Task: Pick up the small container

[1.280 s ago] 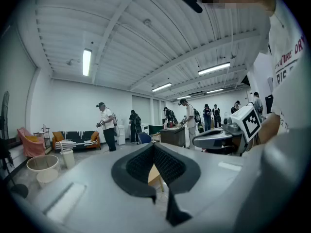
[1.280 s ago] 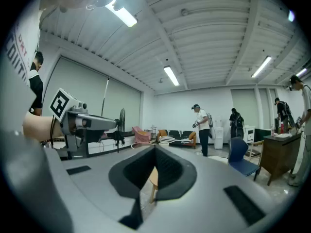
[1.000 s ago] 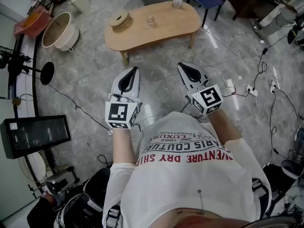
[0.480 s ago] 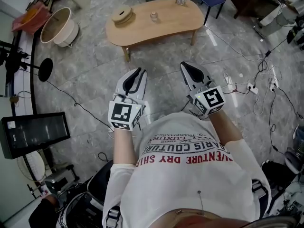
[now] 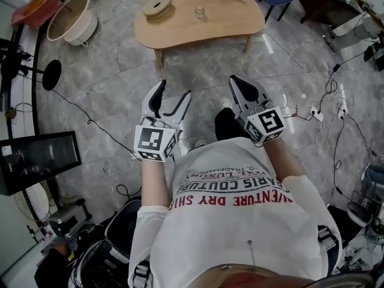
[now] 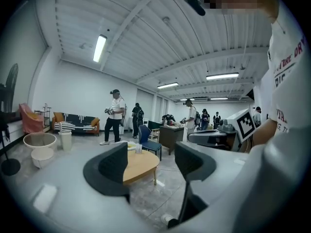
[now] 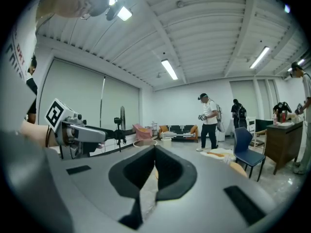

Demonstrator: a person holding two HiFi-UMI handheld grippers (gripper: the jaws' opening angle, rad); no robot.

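The small container [image 5: 200, 12] is seen on the wooden tabletop [image 5: 222, 26], well apart from both grippers, while the fingers of the left gripper [image 5: 174, 92] are being spread with nothing between them and those of the right gripper [image 5: 237, 80] are pressed together, empty.

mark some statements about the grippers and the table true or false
1. The left gripper has nothing between its jaws. True; they are opening.
2. The right gripper holds the small container. False: its jaws are shut and empty.
3. The small container stands on the wooden table. True.
4. Both grippers hang over the tabletop. False: they are over the floor, short of the table.
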